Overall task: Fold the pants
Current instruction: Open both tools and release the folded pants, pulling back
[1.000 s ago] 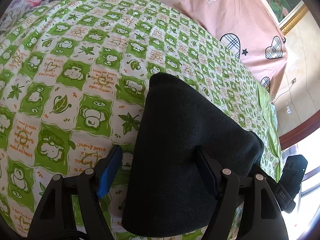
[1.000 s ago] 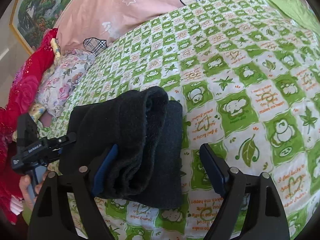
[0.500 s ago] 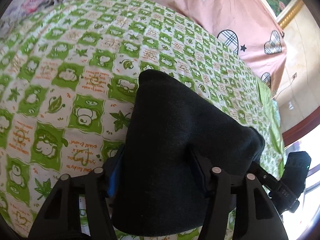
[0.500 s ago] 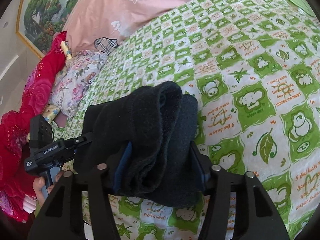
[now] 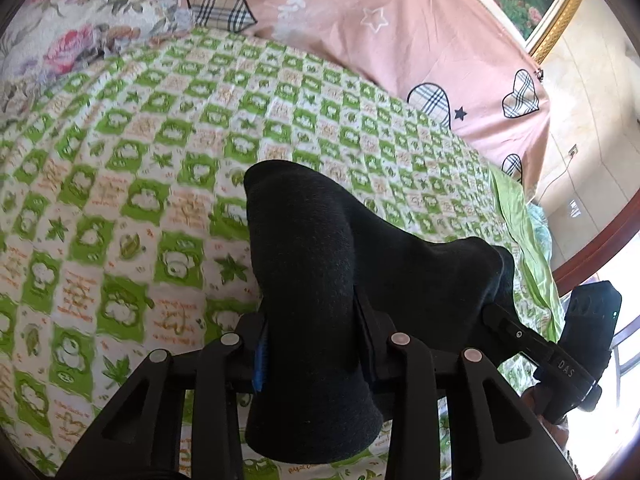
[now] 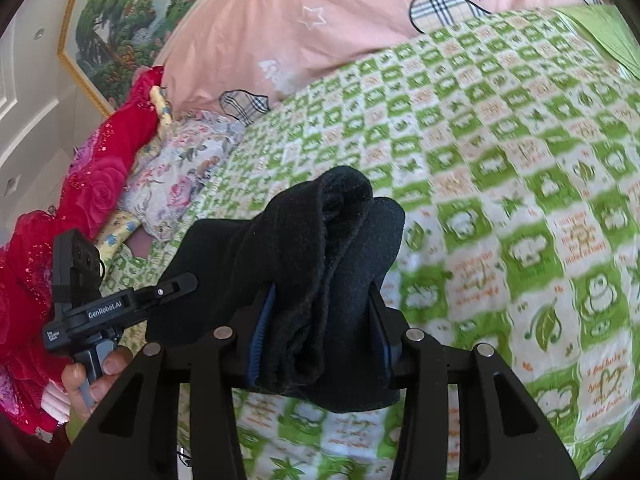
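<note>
The black pants (image 5: 320, 264) are folded into a thick bundle and held above the green-and-white checked bedspread (image 5: 132, 184). My left gripper (image 5: 314, 340) is shut on one end of the bundle. My right gripper (image 6: 320, 336) is shut on the other end (image 6: 320, 264), where the folded layers show. The right gripper's body (image 5: 576, 344) shows at the right of the left wrist view. The left gripper's body (image 6: 92, 300), in a hand, shows at the left of the right wrist view.
A pink quilt (image 5: 400, 40) with plaid hearts lies along the far side of the bed. A floral pillow (image 6: 176, 176) and a red cloth (image 6: 80, 184) lie at the bed's left end. A framed painting (image 6: 132, 20) hangs on the wall.
Both grippers have gone from open to shut on the ends of the folded pants. The bundle has risen off the bedspread.
</note>
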